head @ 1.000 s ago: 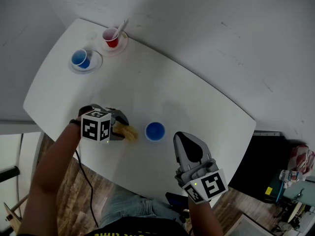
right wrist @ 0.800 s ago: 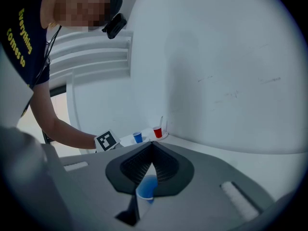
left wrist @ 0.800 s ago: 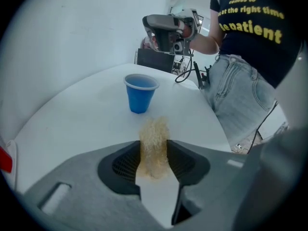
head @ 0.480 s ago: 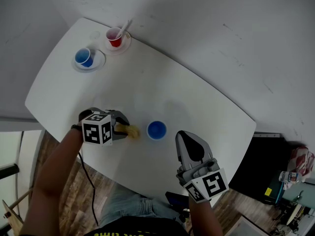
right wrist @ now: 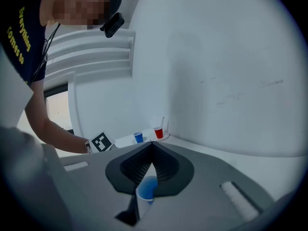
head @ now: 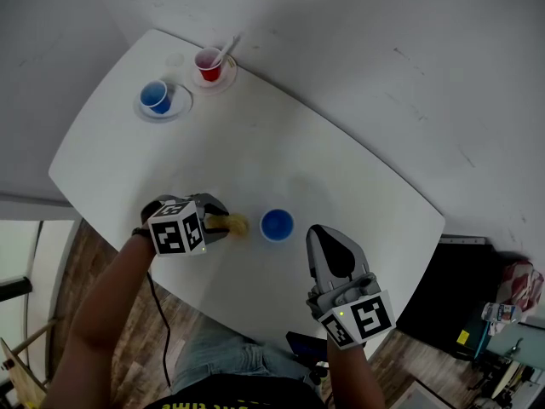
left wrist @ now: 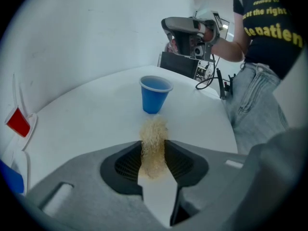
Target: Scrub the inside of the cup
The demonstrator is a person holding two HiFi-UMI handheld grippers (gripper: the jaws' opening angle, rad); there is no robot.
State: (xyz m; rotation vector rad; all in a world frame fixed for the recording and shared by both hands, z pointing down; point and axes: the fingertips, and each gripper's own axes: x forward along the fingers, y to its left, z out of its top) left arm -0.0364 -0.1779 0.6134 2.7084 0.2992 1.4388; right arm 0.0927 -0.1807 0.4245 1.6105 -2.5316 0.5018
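Fingers work above the white table (head: 341,169). The right gripper (head: 320,239), at the cup's five o'clock, has its fingers pressed together and empty, likely placed to steady the cup. The left gripper (left wrist: 154,152) has just been closing its fingers, and they pinch the scrubber. The blue cup (head: 277,226) stands upright, mouth up, near the table's six o'clock edge. The tan scrubber (left wrist: 154,136) has its tuft poking out just beside the cup at nine o'clock, probably for plunging inside.

Beyond your left tongs (head: 215,222), a white rounded surface (head: 341,169) meets a plain white wall (head: 383,24); brown wood-plank floor (head: 94,250) lies behind them.
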